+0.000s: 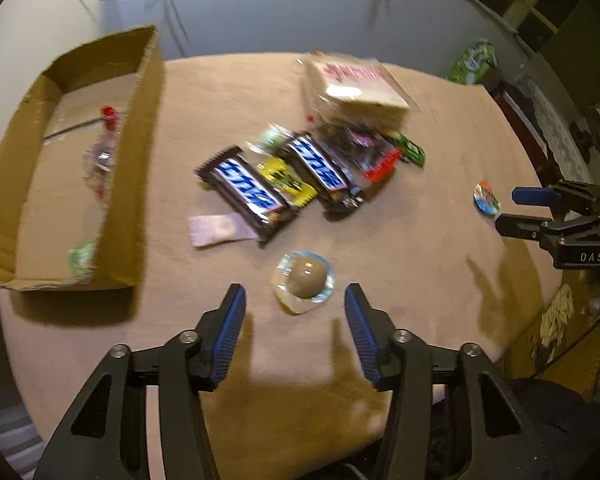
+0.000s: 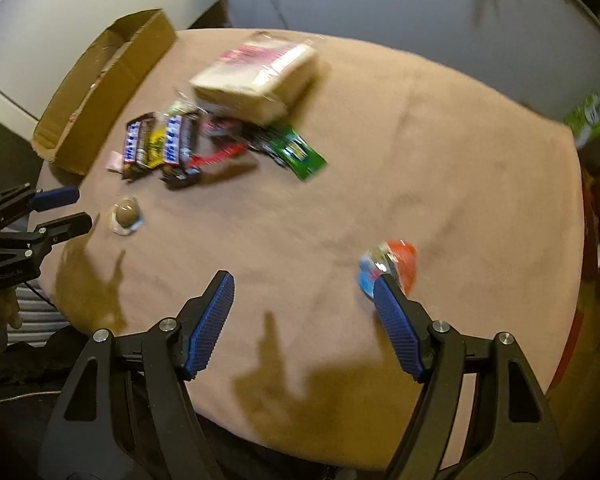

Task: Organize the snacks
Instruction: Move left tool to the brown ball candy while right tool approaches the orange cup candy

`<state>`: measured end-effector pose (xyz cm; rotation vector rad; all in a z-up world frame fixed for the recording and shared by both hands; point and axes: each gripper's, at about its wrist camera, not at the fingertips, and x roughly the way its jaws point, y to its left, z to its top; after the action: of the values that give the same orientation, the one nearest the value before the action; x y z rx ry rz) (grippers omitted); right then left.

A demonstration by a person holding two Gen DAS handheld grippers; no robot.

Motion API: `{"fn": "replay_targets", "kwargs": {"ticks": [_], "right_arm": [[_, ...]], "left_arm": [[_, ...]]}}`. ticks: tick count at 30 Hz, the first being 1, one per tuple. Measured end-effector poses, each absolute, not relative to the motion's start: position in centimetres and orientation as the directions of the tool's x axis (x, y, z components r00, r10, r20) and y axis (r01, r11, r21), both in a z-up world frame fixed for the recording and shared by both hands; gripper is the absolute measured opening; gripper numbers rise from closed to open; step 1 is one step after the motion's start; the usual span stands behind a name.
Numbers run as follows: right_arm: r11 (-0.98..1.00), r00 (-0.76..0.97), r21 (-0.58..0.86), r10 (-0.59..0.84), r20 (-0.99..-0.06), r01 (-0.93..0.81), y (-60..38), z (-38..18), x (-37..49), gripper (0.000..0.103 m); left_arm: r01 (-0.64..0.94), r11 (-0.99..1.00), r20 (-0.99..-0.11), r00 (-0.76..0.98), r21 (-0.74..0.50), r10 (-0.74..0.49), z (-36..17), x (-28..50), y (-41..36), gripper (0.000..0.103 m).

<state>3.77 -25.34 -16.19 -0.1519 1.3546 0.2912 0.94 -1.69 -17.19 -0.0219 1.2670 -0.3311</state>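
Left tongs [image 1: 295,300] spread, empty, above wrapped brown ball candy [image 1: 305,279] on counter [image 1: 420,264]. Right tongs [image 2: 304,286] spread, empty, beside red-blue candy [image 2: 392,266]. "DAS" readable on right tongs in left view. Chocolate bars [image 1: 246,190] near cardboard box [image 1: 124,184]; their writing blurred.

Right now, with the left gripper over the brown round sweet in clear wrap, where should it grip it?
Grip the round brown sweet across its middle, coming straight down from above. It lies flat on the tablecloth, clear of the bars, and the open left gripper already straddles it. The thin clear wrap edge looks too flimsy to pinch.
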Motion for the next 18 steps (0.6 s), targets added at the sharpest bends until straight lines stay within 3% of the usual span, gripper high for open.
{"fn": "replay_targets", "kwargs": {"ticks": [7,18], "right_arm": [[0.973,0.181,0.057,0.099,-0.978,-0.226,-27.8,-17.4,3.9,0.059],[0.982,0.143,0.068,0.094,-0.985,-0.179,-29.5,-19.8,6.2,0.057]], "left_arm": [[0.247,0.948,-0.938,0.231,-0.199,-0.257,-18.1,1.4,-2.3,0.037],[0.259,0.947,-0.949,0.2,-0.19,-0.245,-19.1,2.1,-3.1,0.033]]}}
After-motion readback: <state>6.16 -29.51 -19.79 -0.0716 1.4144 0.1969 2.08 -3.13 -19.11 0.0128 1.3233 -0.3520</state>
